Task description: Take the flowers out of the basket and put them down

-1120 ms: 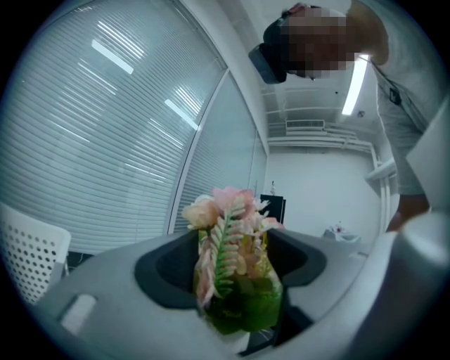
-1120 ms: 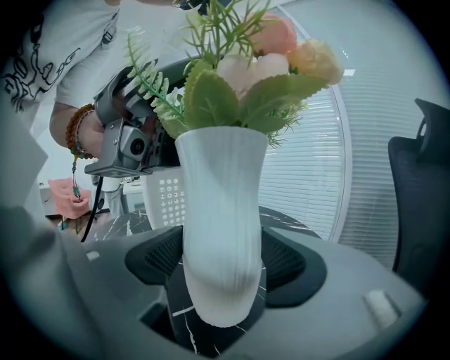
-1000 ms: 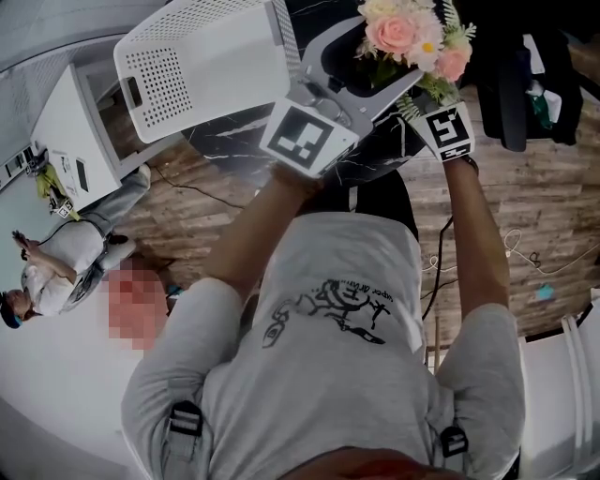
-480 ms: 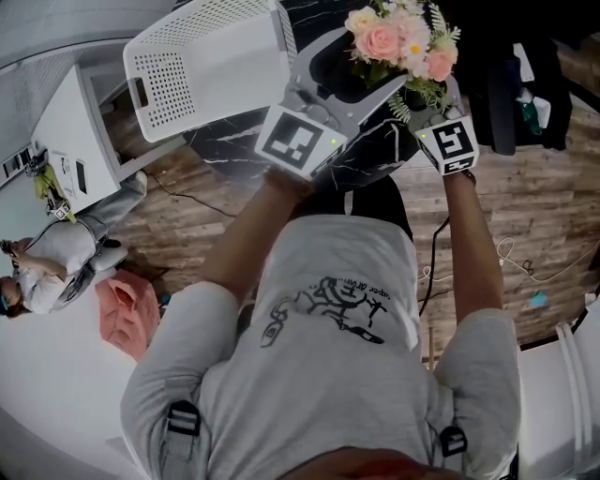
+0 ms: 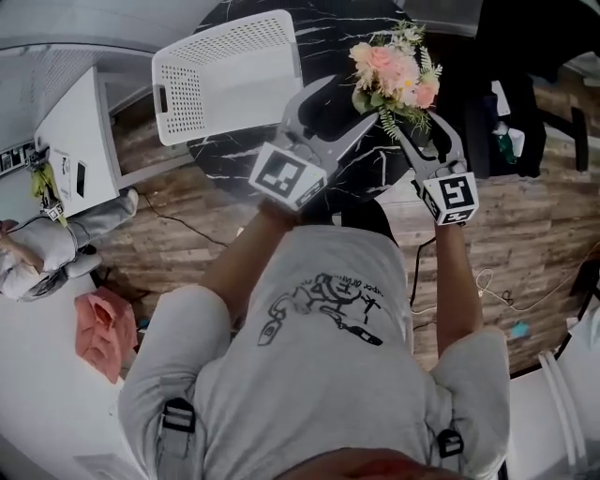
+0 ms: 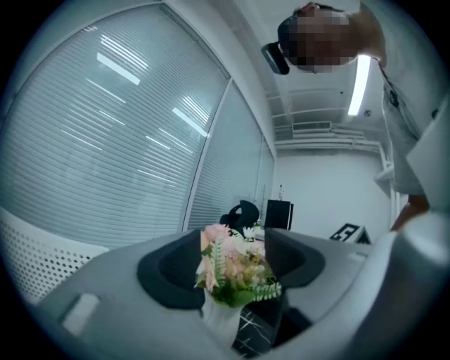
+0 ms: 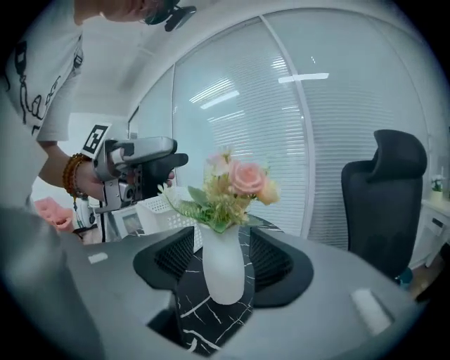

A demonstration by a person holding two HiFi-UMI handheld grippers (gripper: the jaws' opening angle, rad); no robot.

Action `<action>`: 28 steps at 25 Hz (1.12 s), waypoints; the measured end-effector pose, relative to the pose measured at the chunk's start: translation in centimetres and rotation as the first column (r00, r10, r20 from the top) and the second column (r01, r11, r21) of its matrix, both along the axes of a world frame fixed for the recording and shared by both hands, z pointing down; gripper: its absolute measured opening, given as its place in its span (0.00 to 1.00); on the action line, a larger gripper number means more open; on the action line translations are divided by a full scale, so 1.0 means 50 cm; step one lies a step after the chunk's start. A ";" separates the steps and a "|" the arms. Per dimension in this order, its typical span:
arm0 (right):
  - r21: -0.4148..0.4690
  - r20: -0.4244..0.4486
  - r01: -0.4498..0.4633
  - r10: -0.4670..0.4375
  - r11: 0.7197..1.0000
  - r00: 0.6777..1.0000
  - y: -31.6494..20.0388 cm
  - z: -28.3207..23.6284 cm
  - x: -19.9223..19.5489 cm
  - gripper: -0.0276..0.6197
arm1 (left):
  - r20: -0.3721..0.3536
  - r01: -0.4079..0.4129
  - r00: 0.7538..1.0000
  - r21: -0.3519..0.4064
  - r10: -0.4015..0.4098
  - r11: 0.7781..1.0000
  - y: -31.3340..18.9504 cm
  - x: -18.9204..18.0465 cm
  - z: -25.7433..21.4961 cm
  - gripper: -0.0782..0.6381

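Pink and cream flowers (image 5: 394,75) in a white vase (image 7: 221,264) stand upright on the black marble table (image 5: 328,28). My right gripper (image 5: 424,131) (image 7: 223,264) reaches in from the near right. Its jaws are closing with the vase between them, and a narrow gap shows on each side. My left gripper (image 5: 342,103) (image 6: 235,264) points at the flowers (image 6: 235,264) from the near left. Its jaws are closing too, with the bouquet in the gap ahead of them and no pad touching. The white perforated basket (image 5: 230,75) sits at the table's left.
A white cabinet (image 5: 80,141) stands left of the table on the wood floor. A black office chair (image 7: 383,190) is behind the table at the right. A person (image 5: 37,253) and a pink cloth (image 5: 98,328) are at the far left.
The flowers and both grippers have come away from the basket to the table's right side. The vase now stands on the table top, and the right jaws have narrowed around it.
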State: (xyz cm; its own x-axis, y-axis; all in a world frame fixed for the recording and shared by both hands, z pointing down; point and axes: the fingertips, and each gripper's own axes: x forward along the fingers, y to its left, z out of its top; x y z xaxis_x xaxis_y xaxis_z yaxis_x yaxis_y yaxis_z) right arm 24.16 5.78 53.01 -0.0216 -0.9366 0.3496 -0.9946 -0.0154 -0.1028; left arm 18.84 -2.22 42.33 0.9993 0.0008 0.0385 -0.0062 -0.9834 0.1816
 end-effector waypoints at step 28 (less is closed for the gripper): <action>0.324 -0.071 0.212 -0.200 0.922 0.977 0.023 -0.621 -0.321 0.05 | -0.105 0.057 0.993 0.053 -0.051 0.997 0.137 -0.252 -0.411 0.11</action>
State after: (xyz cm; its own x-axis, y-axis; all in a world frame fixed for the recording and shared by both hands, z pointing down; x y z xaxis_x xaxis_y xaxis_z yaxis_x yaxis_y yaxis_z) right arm 8.12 6.92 21.94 -0.2193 -0.9753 0.0282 -0.9754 0.2184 -0.0313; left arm 6.22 4.61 21.79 0.9964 -0.0528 -0.0665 -0.0440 -0.9907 0.1286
